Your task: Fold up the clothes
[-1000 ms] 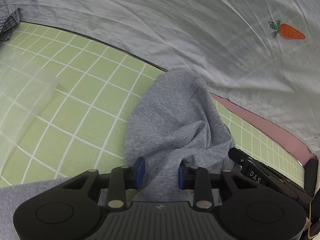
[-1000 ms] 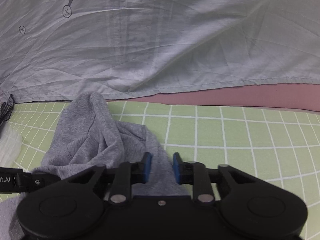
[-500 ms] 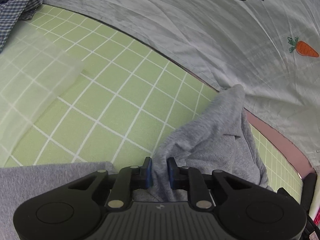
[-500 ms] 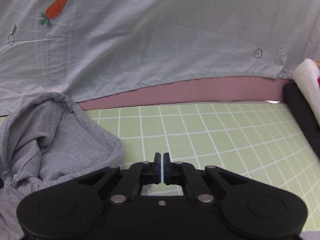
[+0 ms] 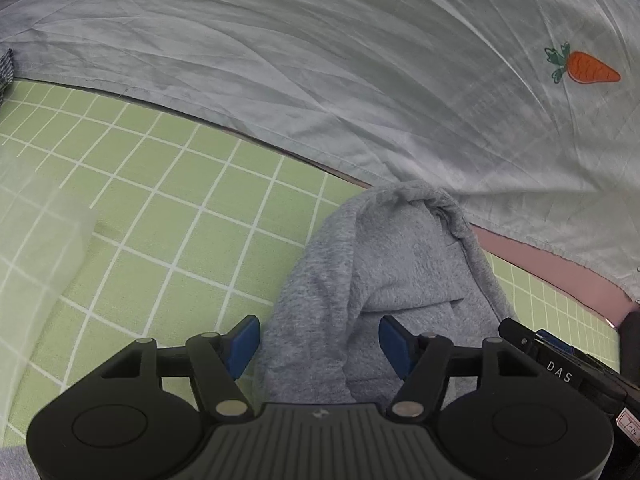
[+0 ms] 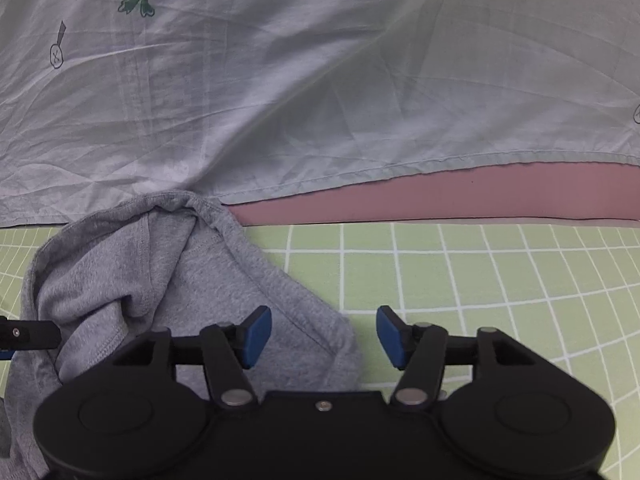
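The grey garment (image 5: 384, 264) lies bunched on the green checked sheet (image 5: 168, 208), its far end touching the hem of the pale carrot-print sheet (image 5: 360, 80). The left gripper (image 5: 318, 338) has its jaws opening, released, with a fold of the garment between them. The right gripper (image 6: 324, 334) is also opening, released, over the garment's near corner (image 6: 320, 320).

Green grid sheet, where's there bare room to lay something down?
Bare sheet lies left of the grey garment, below the pale cover's hem, and right of the garment, below the pink strip. The middle is crowded by garment and both opening grippers.
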Demonstrator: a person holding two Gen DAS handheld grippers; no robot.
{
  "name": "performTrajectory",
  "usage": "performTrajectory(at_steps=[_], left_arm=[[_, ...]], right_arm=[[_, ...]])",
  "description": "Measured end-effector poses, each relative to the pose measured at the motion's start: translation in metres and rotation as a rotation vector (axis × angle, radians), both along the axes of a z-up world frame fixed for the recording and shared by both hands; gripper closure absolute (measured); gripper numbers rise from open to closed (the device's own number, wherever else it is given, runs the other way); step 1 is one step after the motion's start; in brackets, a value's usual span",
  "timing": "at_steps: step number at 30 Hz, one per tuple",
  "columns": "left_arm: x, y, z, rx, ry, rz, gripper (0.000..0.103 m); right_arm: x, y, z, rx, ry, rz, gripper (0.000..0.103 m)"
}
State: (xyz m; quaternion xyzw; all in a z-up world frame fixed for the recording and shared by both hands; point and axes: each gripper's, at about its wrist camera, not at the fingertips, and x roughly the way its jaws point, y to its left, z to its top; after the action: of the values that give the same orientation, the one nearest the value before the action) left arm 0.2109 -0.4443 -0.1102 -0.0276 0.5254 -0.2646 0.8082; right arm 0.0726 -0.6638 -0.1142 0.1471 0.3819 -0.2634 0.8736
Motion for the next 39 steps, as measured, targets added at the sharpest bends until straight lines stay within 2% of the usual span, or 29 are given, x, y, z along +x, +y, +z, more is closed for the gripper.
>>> performTrajectory(at_steps=[5, 7, 8, 11, 12, 13, 16, 20, 22, 25, 27, 28, 29, 30, 32, 33, 34, 36, 39], left_arm=[[-0.001, -0.004, -0.002, 0.048, -0.036, 0.009, 0.063], [-0.001, -0.003, -0.003, 0.066, -0.056, 0.012, 0.073], [-0.001, -0.003, -0.003, 0.068, -0.062, 0.013, 0.078], [0.0, -0.004, -0.005, 0.063, -0.075, 0.019, 0.087], [0.001, -0.005, -0.005, 0.064, -0.081, 0.018, 0.088], [0.001, -0.007, -0.005, 0.065, -0.087, 0.016, 0.089], [0.006, -0.012, 0.001, 0.044, -0.112, 0.022, 0.09], [0.009, -0.022, 0.017, -0.024, -0.15, 0.018, 0.09], [0.007, -0.03, 0.016, -0.005, -0.159, -0.001, 0.09], [0.006, -0.039, 0.003, 0.066, -0.142, -0.019, 0.085], [0.004, -0.032, 0.005, 0.055, -0.143, -0.015, 0.081], [0.002, -0.026, 0.01, 0.037, -0.153, -0.008, 0.066], [0.0, -0.02, 0.017, 0.021, -0.168, 0.002, 0.048], [-0.003, -0.011, 0.026, -0.001, -0.185, 0.017, 0.041], [-0.012, 0.009, 0.045, -0.049, -0.219, 0.05, 0.026], [-0.018, 0.021, 0.052, -0.06, -0.229, 0.061, 0.024], [-0.026, 0.034, 0.059, -0.064, -0.235, 0.069, 0.02], [-0.043, 0.061, 0.071, -0.056, -0.25, 0.095, 0.02], [-0.076, 0.111, 0.078, 0.008, -0.274, 0.157, 0.016]], right_arm=[[0.002, 0.0, -0.002, 0.009, 0.013, 0.006, 0.044], [0.0, 0.002, -0.003, -0.001, 0.01, 0.012, 0.058], [0.0, 0.002, -0.002, -0.007, 0.009, 0.016, 0.072], [-0.002, 0.001, -0.003, -0.011, -0.002, 0.018, 0.085], [-0.004, -0.002, -0.002, -0.011, -0.011, 0.009, 0.095], [-0.005, -0.004, -0.001, -0.011, -0.02, 0.0, 0.097], [-0.008, -0.014, 0.007, -0.033, -0.069, -0.04, 0.098], [-0.008, -0.022, 0.033, -0.107, -0.15, -0.071, 0.1], [-0.006, -0.022, 0.041, -0.138, -0.17, -0.068, 0.1], [0.004, -0.018, 0.026, -0.167, -0.097, -0.038, 0.099], [0.005, -0.014, 0.017, -0.169, -0.057, -0.035, 0.095], [0.002, -0.012, 0.018, -0.17, -0.05, -0.032, 0.09], [-0.002, -0.009, 0.02, -0.178, -0.05, -0.035, 0.073], [-0.008, -0.005, 0.025, -0.193, -0.062, -0.043, 0.055], [-0.022, 0.003, 0.037, -0.208, -0.09, -0.044, 0.04], [-0.032, 0.009, 0.043, -0.208, -0.101, -0.046, 0.032], [-0.043, 0.016, 0.049, -0.2, -0.109, -0.051, 0.029], [-0.067, 0.031, 0.057, -0.176, -0.118, -0.055, 0.017], [-0.109, 0.061, 0.062, -0.147, -0.094, -0.051, 0.011]])
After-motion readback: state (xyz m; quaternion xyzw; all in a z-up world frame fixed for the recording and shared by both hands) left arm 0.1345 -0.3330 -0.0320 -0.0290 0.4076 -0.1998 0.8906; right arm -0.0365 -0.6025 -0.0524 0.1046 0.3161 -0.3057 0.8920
